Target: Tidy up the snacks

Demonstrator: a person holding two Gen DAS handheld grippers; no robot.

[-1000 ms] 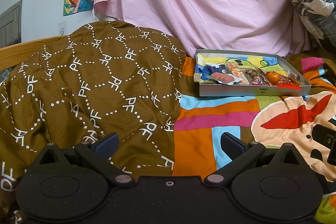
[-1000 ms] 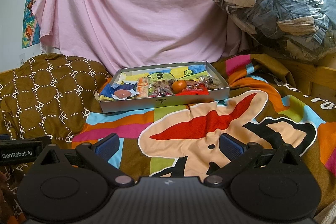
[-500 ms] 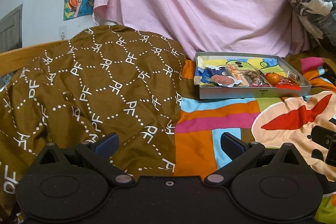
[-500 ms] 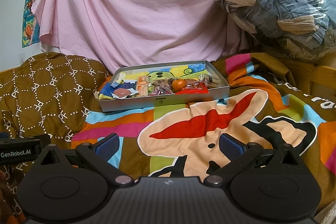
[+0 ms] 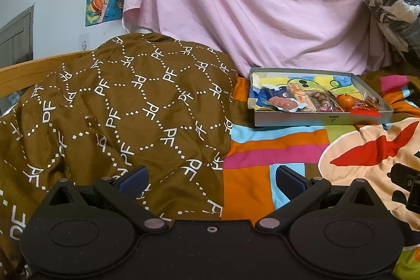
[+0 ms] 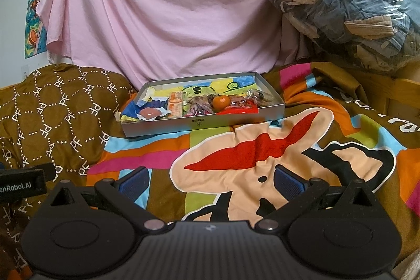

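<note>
A bed with a colourful cartoon cover (image 6: 262,164) carries a grey tray (image 6: 168,126) (snacks inside) and a brown quilt (image 5: 118,109).

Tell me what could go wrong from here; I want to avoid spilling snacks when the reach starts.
1. The grey box sits on a rumpled colourful blanket, not a firm surface, so pushing on it could tip it.
2. The orange fruit is round and lies loose among crinkly wrappers; a nudge may roll it.
3. Both the left hand-held gripper and right hand-held gripper are open and far from the box, so a long reach over soft folds could snag fabric.
</note>
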